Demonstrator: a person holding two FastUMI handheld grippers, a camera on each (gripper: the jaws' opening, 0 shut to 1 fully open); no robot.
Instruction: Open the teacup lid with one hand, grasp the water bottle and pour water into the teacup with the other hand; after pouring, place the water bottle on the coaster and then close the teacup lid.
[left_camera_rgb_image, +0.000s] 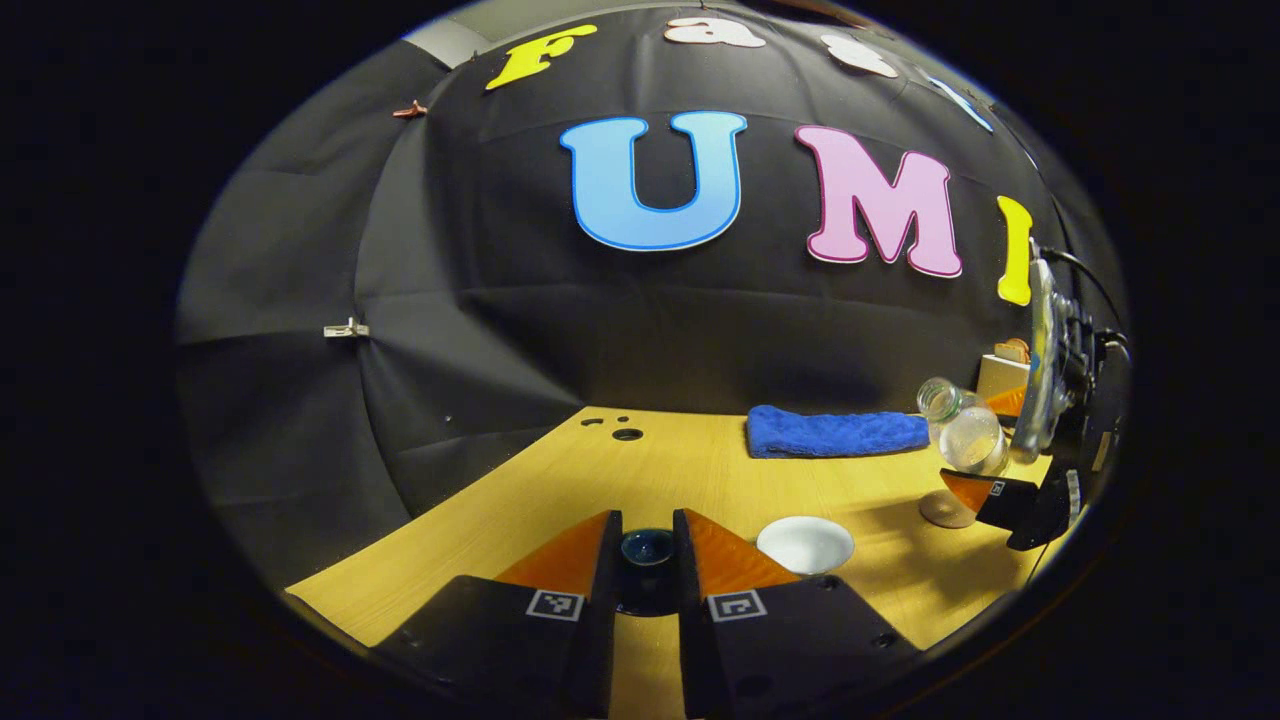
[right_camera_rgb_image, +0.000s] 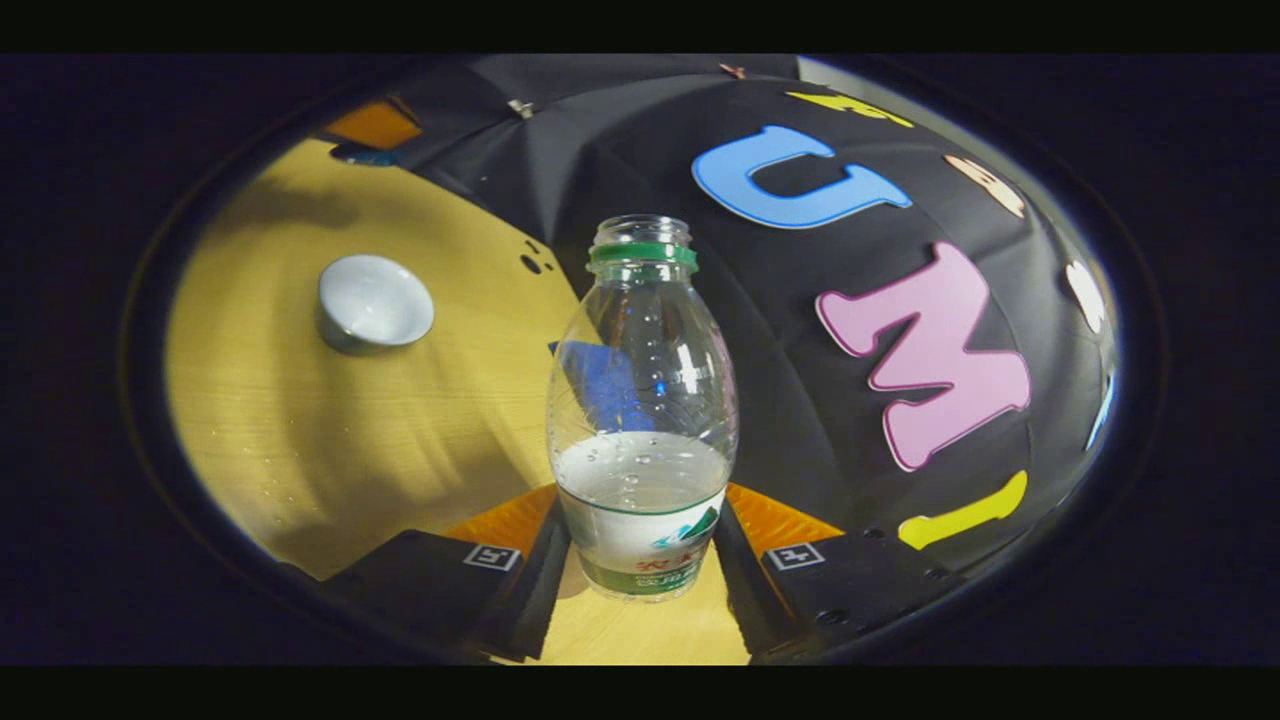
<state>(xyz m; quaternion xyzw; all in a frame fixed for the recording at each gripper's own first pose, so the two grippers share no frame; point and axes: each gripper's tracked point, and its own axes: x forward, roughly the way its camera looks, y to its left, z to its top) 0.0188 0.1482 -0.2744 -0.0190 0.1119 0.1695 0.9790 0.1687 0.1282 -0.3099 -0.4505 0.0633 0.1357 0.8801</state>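
A: What has the left gripper (left_camera_rgb_image: 647, 560) got?

B: In the left gripper view its two fingers stand close together with a small dark teacup lid (left_camera_rgb_image: 647, 548) between them, both pressing its sides. The lid is held over the near part of the wooden table (left_camera_rgb_image: 680, 470).

A: And the teacup?

B: The white teacup (left_camera_rgb_image: 805, 544) sits open on the table just right of the left gripper's fingers, its bowl bare to the top. In the right gripper view the same cup (right_camera_rgb_image: 374, 302) lies to the far left, well apart from the bottle.

A: The bottle, then?

B: The right gripper (right_camera_rgb_image: 640, 560) has its fingers clamped on the lower body of the clear plastic water bottle (right_camera_rgb_image: 642, 410), one finger on each side at the labelled band. The cap is off; a green ring sits under the open mouth. Water fills roughly the lower part of the bottle, level with the top of the label.

A: Is it tilted?

B: From the left gripper view, yes: the bottle (left_camera_rgb_image: 962, 425) hangs at the far right, leaning with its mouth towards the left and away, above the table. Just beneath it a small round coaster (left_camera_rgb_image: 946, 510) lies on the wood.

A: Anything else on the table?

B: A folded blue towel (left_camera_rgb_image: 836, 433) lies along the far edge, left of the bottle.
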